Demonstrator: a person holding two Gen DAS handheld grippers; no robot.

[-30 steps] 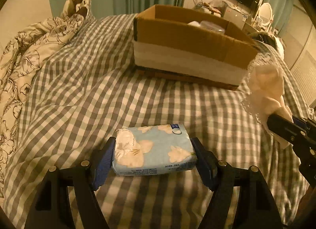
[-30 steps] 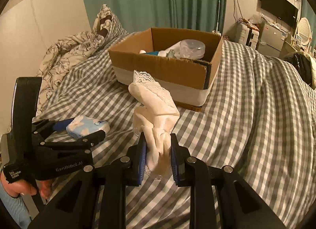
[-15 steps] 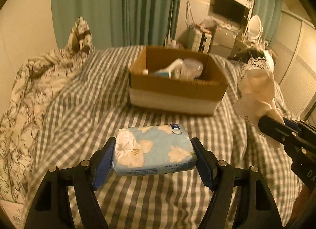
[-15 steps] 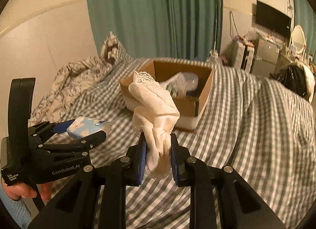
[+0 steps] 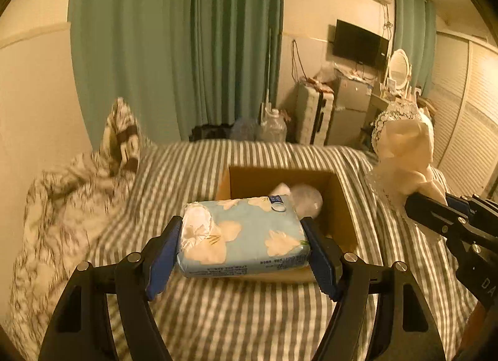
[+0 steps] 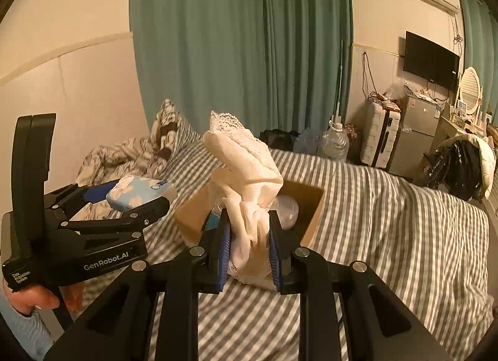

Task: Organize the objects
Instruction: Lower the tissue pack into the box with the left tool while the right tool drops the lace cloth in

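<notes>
My left gripper [image 5: 242, 236] is shut on a light blue flowered tissue pack [image 5: 242, 233], held in the air in front of an open cardboard box [image 5: 339, 205] on the checked bed. My right gripper [image 6: 249, 236] is shut on a cream lace-trimmed cloth [image 6: 246, 180] that stands bunched up above its pads. In the right wrist view the left gripper [image 6: 130, 202] and the tissue pack [image 6: 140, 193] hang at the left, and the cardboard box [image 6: 311, 215] lies behind the cloth. In the left wrist view the cloth [image 5: 404, 155] and right gripper [image 5: 435, 208] are at the right edge. A clear rounded container [image 5: 306, 202] lies inside the box.
A rumpled patterned duvet [image 5: 71, 193] is piled at the bed's left side. Green curtains [image 5: 186, 43] hang behind the bed. A suitcase [image 6: 378, 134], a small fridge [image 6: 417, 124] and water jugs [image 6: 334, 143] stand past the far end. A hand [image 6: 31, 298] holds the left gripper.
Both grippers have risen with their loads, so the box now appears lower and farther, with its inside in view. Neither grip has changed.
</notes>
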